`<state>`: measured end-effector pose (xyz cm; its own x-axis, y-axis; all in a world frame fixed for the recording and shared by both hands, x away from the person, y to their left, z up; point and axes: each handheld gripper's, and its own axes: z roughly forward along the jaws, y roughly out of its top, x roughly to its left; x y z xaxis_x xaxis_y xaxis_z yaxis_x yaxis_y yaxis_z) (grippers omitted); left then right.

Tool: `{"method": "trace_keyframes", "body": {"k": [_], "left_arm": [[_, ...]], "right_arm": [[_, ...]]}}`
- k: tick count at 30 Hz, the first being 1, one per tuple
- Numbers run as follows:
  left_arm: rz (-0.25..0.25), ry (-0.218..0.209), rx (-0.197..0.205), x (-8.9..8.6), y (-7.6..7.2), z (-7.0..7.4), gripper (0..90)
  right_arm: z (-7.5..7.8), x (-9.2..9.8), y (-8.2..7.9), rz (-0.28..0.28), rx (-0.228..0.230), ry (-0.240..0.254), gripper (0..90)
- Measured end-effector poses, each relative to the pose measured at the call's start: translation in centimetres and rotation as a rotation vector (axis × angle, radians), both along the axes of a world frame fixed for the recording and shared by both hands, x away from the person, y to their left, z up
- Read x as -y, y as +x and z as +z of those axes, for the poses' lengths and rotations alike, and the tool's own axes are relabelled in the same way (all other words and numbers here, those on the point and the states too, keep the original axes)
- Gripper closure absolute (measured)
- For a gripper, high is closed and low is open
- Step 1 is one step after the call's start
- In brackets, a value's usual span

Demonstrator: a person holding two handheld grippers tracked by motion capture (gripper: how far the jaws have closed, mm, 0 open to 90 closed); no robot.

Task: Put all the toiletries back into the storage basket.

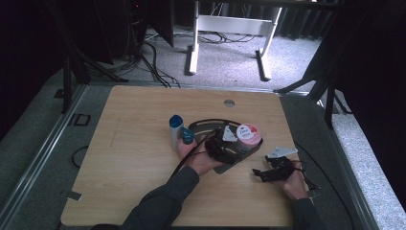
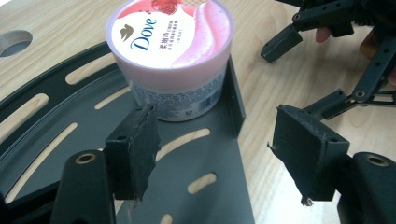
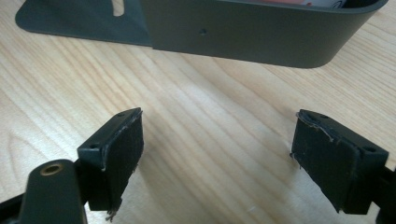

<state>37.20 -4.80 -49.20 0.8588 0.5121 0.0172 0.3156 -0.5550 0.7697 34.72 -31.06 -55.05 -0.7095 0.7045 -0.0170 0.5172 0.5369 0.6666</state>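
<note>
Wooden table [image 1: 143,143], 1 dark slotted tray [image 2: 56,140] near its middle. Dove tub [image 2: 170,56] stands upright on the tray, against the tray's right wall. Blue-capped bottle [image 1: 175,129] just left of the tray. Left gripper [image 2: 215,154] over the tray, jaws spread, empty, facing the tub. Right gripper [image 3: 219,154] beside the tray's outer wall, jaws spread over bare wood. Likely step: approach to the tub; next calls for advancing and closing on its sides

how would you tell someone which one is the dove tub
Start at the dark slotted tray in the middle of the wooden table. At its right end stands a short round tub, with a pink and white Dove lid, unlike the tall blue-capped bottle left of the tray.
</note>
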Motion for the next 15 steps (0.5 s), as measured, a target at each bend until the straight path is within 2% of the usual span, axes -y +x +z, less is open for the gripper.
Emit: {"method": "trace_keyframes", "body": {"k": [3, 8, 15], "left_arm": [[-0.006, -0.027, 0.003, -0.6, -0.6, 0.4, 32.1], [0.01, -0.045, 0.018, -1.8, -1.2, 0.9, 33.4], [0.022, -0.081, -0.011, -3.7, -1.7, 0.9, 36.4]], "right_arm": [[-0.2, -0.1, -0.4, 0.0, 0.007, -0.008, 14.4], [-0.5, -0.2, -0.9, -0.006, 0.007, 0.02, 14.3], [-1.0, -0.1, -1.6, -0.026, 0.045, 0.059, 13.4]]}}
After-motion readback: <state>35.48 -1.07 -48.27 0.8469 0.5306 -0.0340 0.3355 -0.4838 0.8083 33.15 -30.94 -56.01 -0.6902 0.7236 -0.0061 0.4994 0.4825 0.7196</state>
